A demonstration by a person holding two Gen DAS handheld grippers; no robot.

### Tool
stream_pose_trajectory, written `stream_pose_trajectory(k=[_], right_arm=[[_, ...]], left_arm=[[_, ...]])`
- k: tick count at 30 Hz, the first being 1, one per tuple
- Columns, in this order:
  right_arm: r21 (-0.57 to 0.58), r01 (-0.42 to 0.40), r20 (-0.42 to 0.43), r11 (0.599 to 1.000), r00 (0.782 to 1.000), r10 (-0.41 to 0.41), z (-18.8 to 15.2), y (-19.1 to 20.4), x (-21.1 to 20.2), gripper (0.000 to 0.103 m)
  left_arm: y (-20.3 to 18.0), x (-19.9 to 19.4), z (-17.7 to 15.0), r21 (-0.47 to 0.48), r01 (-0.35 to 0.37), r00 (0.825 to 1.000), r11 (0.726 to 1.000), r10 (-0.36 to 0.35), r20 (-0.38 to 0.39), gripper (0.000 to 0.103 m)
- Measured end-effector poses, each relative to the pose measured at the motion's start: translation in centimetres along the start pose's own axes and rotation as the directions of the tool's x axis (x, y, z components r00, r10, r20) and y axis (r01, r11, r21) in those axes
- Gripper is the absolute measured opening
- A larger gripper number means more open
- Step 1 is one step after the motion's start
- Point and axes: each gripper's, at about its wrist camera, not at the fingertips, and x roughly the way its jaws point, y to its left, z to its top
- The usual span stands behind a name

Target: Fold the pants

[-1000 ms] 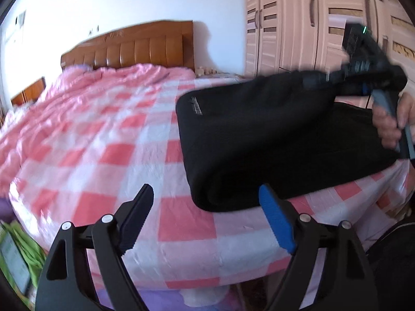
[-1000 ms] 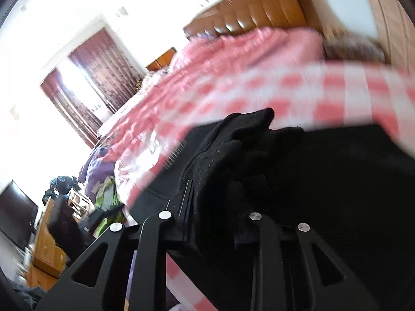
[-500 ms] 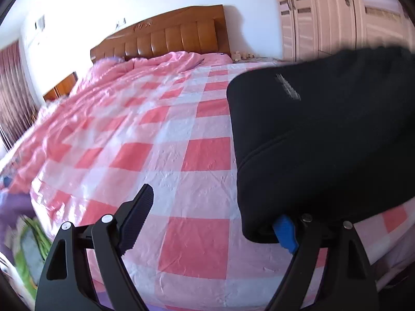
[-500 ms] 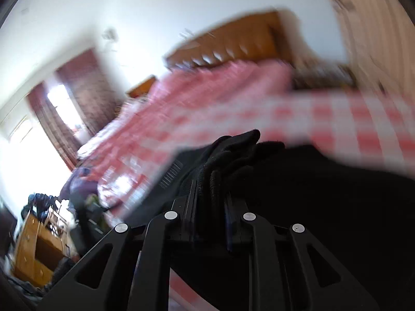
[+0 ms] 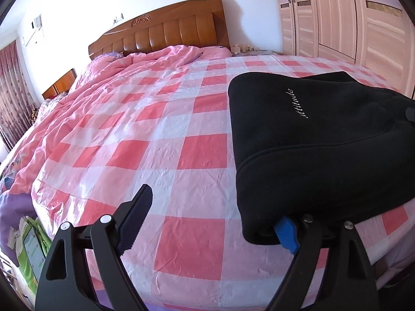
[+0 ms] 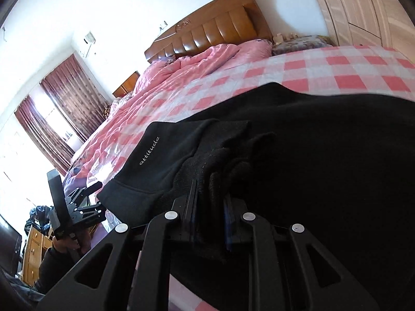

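Note:
The black pants (image 5: 324, 142), with a small white "attitude" print, lie folded over on the right side of the pink checked bed. My left gripper (image 5: 215, 207) is open at the bed's near edge. Its blue right finger (image 5: 285, 233) is tucked under the pants' near corner, and its left finger hangs over bare sheet. In the right wrist view my right gripper (image 6: 211, 194) is shut on a bunched fold of the pants (image 6: 311, 155). My left gripper (image 6: 77, 202) also appears there at the far left, held by a hand (image 6: 70, 243).
The bed's checked sheet (image 5: 155, 129) stretches left and back to a rumpled pink quilt (image 5: 155, 59) and a wooden headboard (image 5: 160, 36). A wardrobe (image 5: 350, 18) stands on the right. Green bags (image 5: 31, 246) lie on the floor at the left.
The pants have come down and nearer in the left wrist view, and their corner now covers the blue finger. The right gripper has sunk with the fabric and closed tighter on it.

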Motion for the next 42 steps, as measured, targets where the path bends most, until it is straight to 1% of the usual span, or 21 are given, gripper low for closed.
stream_pose_trajectory(k=[8, 9, 10, 12, 14, 15, 17, 19, 22, 24, 28, 29, 30, 31, 32, 33, 34, 36, 39, 41, 42], right_arm=[[-0.008, 0.056, -0.044, 0.998, 0.997, -0.056, -1.4, -0.9, 1.1, 0.019], [-0.007, 0.065, -0.049, 0.998, 0.997, -0.065, -1.4, -1.0, 1.0, 0.023], [-0.019, 0.079, -0.054, 0.997, 0.995, -0.08, -1.3, -0.8, 0.6, 0.035], [-0.049, 0.115, -0.048, 0.992, 0.992, -0.117, -1.0, -0.4, -0.5, 0.047], [-0.094, 0.146, 0.018, 0.985, 0.989, -0.145, -0.5, 0.3, -2.5, 0.075], [-0.107, 0.16, 0.038, 0.981, 0.987, -0.157, -0.2, 0.6, -2.9, 0.077], [-0.173, 0.174, 0.075, 0.969, 0.984, -0.163, 0.5, 2.0, -3.4, 0.077], [-0.227, 0.159, 0.08, 0.961, 0.986, -0.144, 1.1, 3.5, -2.7, 0.077], [-0.297, 0.144, 0.056, 0.944, 0.99, -0.133, 1.6, 5.9, -0.1, 0.077], [-0.355, 0.156, 0.027, 0.922, 0.987, -0.157, 1.5, 7.4, 2.2, 0.076], [-0.443, 0.224, -0.018, 0.868, 0.966, -0.259, 0.0, 8.2, 5.2, 0.076], [-0.453, 0.238, -0.044, 0.859, 0.956, -0.289, -0.6, 7.7, 6.0, 0.076], [-0.451, 0.235, -0.053, 0.861, 0.956, -0.289, -1.3, 6.9, 6.5, 0.077], [-0.441, 0.222, -0.035, 0.87, 0.964, -0.264, -1.5, 6.5, 6.3, 0.078], [-0.431, 0.207, -0.037, 0.878, 0.968, -0.247, -1.5, 6.1, 6.2, 0.078], [-0.427, 0.198, -0.041, 0.882, 0.97, -0.238, -1.4, 6.0, 6.2, 0.078], [-0.429, 0.197, -0.046, 0.882, 0.97, -0.239, -1.4, 6.0, 6.3, 0.078], [-0.428, 0.197, -0.042, 0.882, 0.971, -0.237, -1.3, 6.0, 6.4, 0.079], [-0.414, 0.185, -0.031, 0.891, 0.976, -0.217, -1.6, 5.7, 6.2, 0.079], [-0.4, 0.169, -0.047, 0.901, 0.978, -0.204, -1.3, 5.6, 5.7, 0.079], [-0.391, 0.147, -0.073, 0.908, 0.979, -0.19, -0.8, 5.5, 5.1, 0.082]], left_arm=[[-0.1, 0.2, -0.2, 0.023, -0.005, 1.0, 1.0, 0.005, -0.01, 0.089], [0.1, 0.1, -0.3, 0.028, 0.007, 1.0, 1.0, -0.006, -0.023, 0.089], [0.1, -0.2, -0.4, 0.04, 0.01, 1.0, 0.999, -0.009, -0.03, 0.089], [0.2, -1.2, -0.6, 0.104, 0.029, 0.999, 0.994, -0.024, -0.048, 0.089], [0.7, -3.0, -0.7, 0.125, 0.041, 0.998, 0.991, -0.034, -0.055, 0.09], [1.3, -4.5, -0.3, 0.104, 0.043, 0.999, 0.994, -0.04, -0.03, 0.09], [1.9, -6.8, 1.2, 0.04, 0.094, 0.995, 0.995, -0.095, 0.038, 0.093], [1.8, -8.5, 3.9, -0.018, 0.178, 0.977, 0.984, -0.174, 0.121, 0.1], [-0.5, -7.6, 8.3, -0.028, 0.254, 0.955, 0.967, -0.247, 0.163, 0.101], [-3.0, -4.1, 11.1, -0.013, 0.3, 0.948, 0.954, -0.297, 0.114, 0.101], [-6.2, 2.6, 12.8, -0.043, 0.362, 0.932, 0.931, -0.363, -0.008, 0.101], [-6.7, 3.7, 12.7, -0.03, 0.339, 0.94, 0.94, -0.34, -0.025, 0.101], [-7.2, 5.4, 12.3, -0.008, 0.281, 0.958, 0.96, -0.281, -0.058, 0.101], [-7.2, 6.9, 11.9, -0.007, 0.244, 0.965, 0.97, -0.244, -0.092, 0.101], [-6.9, 8.6, 11.1, -0.031, 0.221, 0.964, 0.975, -0.223, -0.143, 0.101], [-6.1, 10.0, 10.5, -0.095, 0.252, 0.945, 0.963, -0.266, -0.188, 0.101], [-5.5, 10.0, 10.6, -0.13, 0.268, 0.941, 0.955, -0.288, -0.18, 0.101], [-4.5, 10.1, 10.8, -0.165, 0.237, 0.951, 0.957, -0.263, -0.161, 0.101], [-4.1, 11.1, 10.7, -0.2, 0.249, 0.936, 0.948, -0.288, -0.202, 0.102], [-4.3, 10.7, 10.7, -0.189, 0.224, 0.944, 0.956, -0.261, -0.202, 0.102], [-4.7, 9.8, 11.0, -0.161, 0.185, 0.957, 0.97, -0.215, -0.195, 0.101]])
